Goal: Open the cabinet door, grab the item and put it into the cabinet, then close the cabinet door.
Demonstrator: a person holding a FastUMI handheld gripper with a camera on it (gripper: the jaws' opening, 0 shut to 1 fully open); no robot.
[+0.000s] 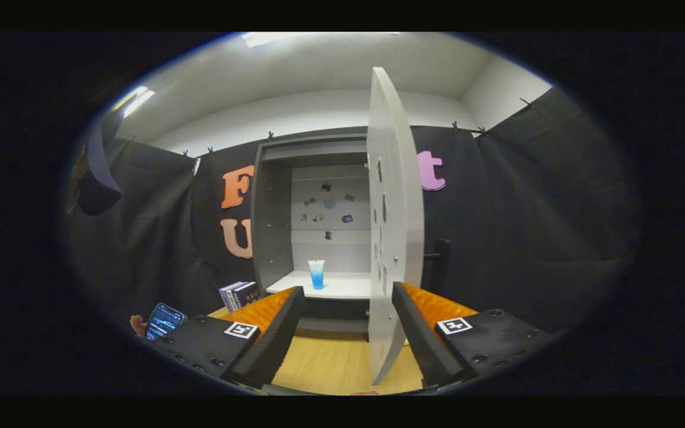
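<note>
A grey cabinet [274, 208] stands on the wooden table, beyond my fingers. Its white door [395, 226] is swung wide open, edge-on toward me, and its lower part reaches down between my fingers, nearer the right one. A dark handle [439, 257] sticks out on the door's far side. On the cabinet's white shelf [342, 286] stands a clear cup with blue liquid [316, 274]. My gripper [347, 303] is open, with nothing pressed between its fingers.
Two dark books [239, 294] lie left of the cabinet. A hand holds a phone [163, 321] at the lower left. The wooden table top [330, 362] runs under my fingers. Several small stickers dot the cabinet's back wall [327, 205].
</note>
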